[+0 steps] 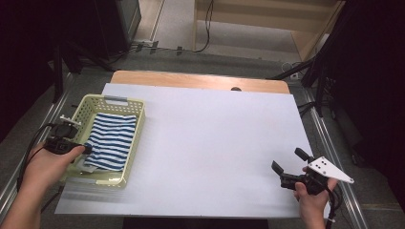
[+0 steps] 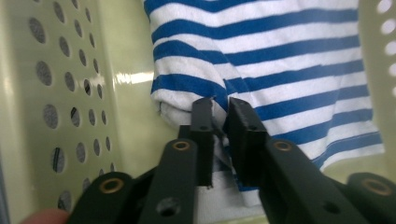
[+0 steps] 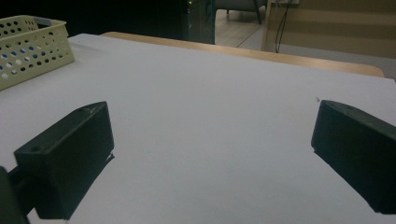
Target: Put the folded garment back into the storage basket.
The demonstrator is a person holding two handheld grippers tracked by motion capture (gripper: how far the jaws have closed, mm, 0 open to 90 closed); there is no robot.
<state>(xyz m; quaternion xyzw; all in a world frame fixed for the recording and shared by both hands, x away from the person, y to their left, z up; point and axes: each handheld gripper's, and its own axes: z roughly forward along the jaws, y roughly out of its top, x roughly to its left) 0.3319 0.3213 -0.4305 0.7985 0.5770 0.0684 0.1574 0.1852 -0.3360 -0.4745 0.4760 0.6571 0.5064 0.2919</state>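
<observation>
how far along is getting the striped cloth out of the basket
Done: the left gripper has reached into the basket and its jaws are pinched on a fold at the edge of the striped cloth. In hand: that grip only; the cloth lies inside the basket, not yet lifted. Left: raising it out and setting it on the white table. The right gripper waits open over the table, holding nothing.

Black two-jaw tool with brass-ringed pivot holes.

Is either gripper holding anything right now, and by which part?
The left gripper is shut on the striped cloth in the basket, pinching a raised fold near its rolled edge. The right gripper is open over the table, holding nothing.
</observation>
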